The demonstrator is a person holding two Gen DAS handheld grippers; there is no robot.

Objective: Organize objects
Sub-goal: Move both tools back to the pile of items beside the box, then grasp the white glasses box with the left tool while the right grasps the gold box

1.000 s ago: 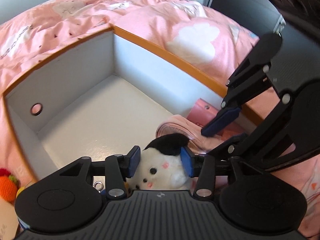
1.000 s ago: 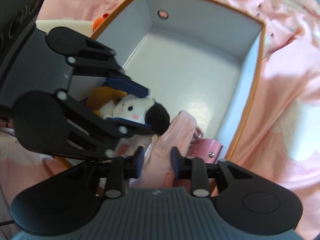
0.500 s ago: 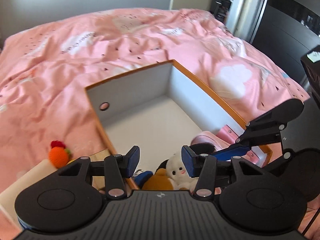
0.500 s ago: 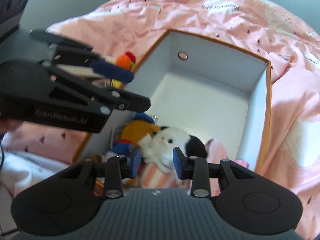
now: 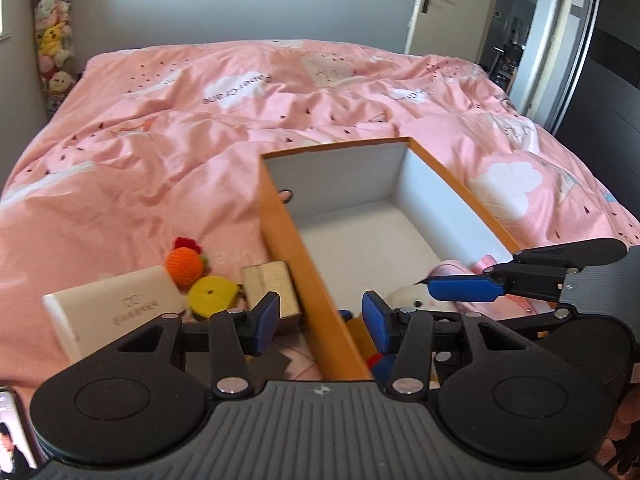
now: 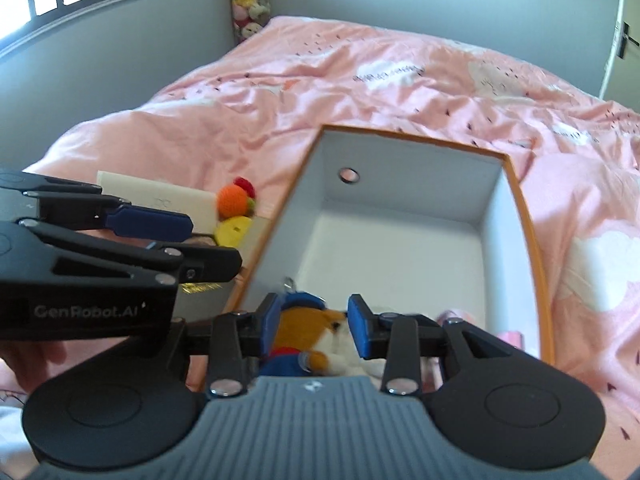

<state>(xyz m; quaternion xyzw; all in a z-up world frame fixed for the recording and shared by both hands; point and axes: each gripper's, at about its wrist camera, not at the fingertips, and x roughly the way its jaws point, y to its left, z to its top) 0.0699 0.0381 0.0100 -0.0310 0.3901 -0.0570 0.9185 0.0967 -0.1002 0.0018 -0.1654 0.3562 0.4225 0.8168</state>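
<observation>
Nearest to us, our left tongs (image 5: 320,322) stand wide apart with nothing between the blue pads, straddling the near left wall of the orange box (image 5: 296,264). Our right tongs (image 6: 313,330) are likewise spread and grip nothing; between their pads we look down on an orange plush fox (image 6: 304,330) in a blue outfit, lying in the near end of the box, apart from both pads.

Beside the fox, to its right, lies a white plush toy (image 5: 412,298), and just past it a pink pouch (image 5: 452,270) against the right wall. The far half of the box's white floor is bare, and a round hole (image 6: 349,175) pierces the far wall.

Left of the box, on the pink bedspread (image 5: 200,120), we see a small wooden block (image 5: 270,280) touching the box's outer wall, a yellow crocheted toy (image 5: 212,294) just beside it, an orange crocheted ball (image 5: 185,266) a little farther, and a cream card box (image 5: 116,312) to the left.

Far off, stuffed toys (image 5: 54,40) hang in the room's left corner.
</observation>
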